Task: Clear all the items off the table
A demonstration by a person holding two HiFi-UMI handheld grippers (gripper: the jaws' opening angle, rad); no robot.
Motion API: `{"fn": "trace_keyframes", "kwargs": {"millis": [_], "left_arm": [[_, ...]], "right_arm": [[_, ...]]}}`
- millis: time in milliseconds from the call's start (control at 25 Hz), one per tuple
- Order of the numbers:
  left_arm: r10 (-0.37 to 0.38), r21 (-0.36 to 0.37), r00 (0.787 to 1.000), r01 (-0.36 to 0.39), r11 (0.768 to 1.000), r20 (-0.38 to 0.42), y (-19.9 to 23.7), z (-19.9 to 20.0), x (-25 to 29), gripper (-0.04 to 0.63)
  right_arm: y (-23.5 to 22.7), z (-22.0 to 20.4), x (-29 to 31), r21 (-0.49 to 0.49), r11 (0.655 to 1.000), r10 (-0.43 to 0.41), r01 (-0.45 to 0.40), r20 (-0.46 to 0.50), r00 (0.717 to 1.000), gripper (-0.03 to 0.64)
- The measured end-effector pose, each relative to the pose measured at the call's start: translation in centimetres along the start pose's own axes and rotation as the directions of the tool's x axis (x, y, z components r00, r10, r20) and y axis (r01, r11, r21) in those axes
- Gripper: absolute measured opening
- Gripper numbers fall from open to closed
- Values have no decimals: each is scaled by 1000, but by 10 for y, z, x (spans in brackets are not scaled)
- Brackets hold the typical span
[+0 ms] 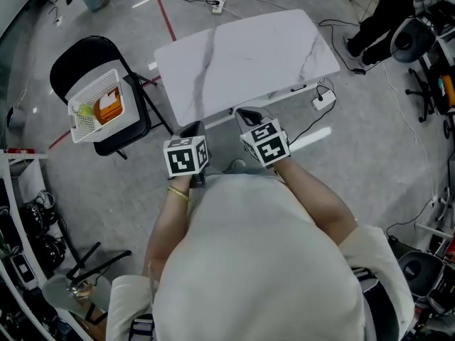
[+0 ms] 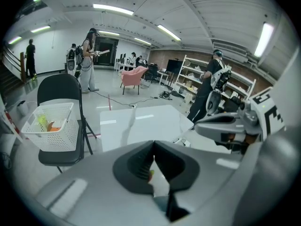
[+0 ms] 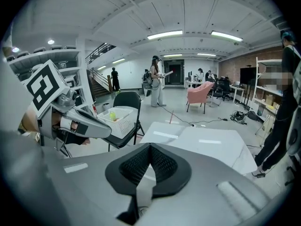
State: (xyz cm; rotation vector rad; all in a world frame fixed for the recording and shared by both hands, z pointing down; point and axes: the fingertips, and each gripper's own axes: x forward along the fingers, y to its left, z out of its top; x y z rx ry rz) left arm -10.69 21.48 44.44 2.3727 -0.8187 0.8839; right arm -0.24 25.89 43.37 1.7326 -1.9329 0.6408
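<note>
The white marble table point(image 1: 242, 55) carries nothing on its top. A white basket point(image 1: 96, 105) with an orange item and a yellow-green item rests on the black chair point(image 1: 78, 59) left of the table. My left gripper point(image 1: 190, 128) and right gripper point(image 1: 247, 114) hover side by side over the table's near edge, both shut with nothing between the jaws. In the left gripper view the jaws point(image 2: 153, 144) meet in front of the table point(image 2: 141, 121), with the basket point(image 2: 49, 126) at left. The right gripper view shows its closed jaws point(image 3: 150, 147), the table point(image 3: 207, 145) and the basket point(image 3: 115, 119).
Cables and a power strip point(image 1: 323, 101) lie on the floor right of the table. A person in dark clothes point(image 1: 384, 13) stands at the far right beside office chairs. A pink armchair point(image 3: 202, 93) and shelves point(image 2: 193, 81) stand further back.
</note>
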Motion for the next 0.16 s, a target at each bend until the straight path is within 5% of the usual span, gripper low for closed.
{"fn": "trace_keyframes", "kwargs": {"millis": [160], "left_arm": [[-3,-4,1000,3,1000,0,2,-1,1,9]], "right_arm": [[-1,-1,3,7,1000,0,0,-1,1000,-2]]}}
